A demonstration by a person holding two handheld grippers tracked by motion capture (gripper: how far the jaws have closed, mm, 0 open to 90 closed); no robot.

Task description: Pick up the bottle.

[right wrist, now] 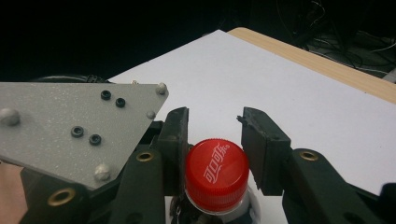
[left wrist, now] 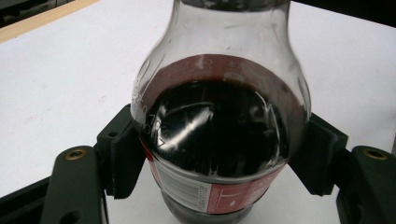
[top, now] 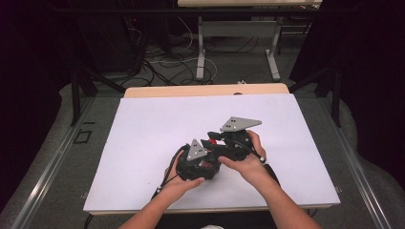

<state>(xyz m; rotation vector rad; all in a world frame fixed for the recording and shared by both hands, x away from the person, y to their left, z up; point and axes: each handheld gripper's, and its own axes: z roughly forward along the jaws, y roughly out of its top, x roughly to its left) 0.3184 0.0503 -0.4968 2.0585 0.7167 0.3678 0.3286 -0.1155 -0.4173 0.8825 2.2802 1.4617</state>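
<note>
High view, both grippers crowd bottle (top: 213, 141) on white table (top: 143, 138).

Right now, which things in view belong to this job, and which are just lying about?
In the job: cola bottle, gripped by left gripper; red cap, pinched by right gripper.
Lying about: white table sheet, cables on floor, far table's legs.

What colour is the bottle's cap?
Red, with white lettering on the cap; clearest in the right gripper view.
</note>
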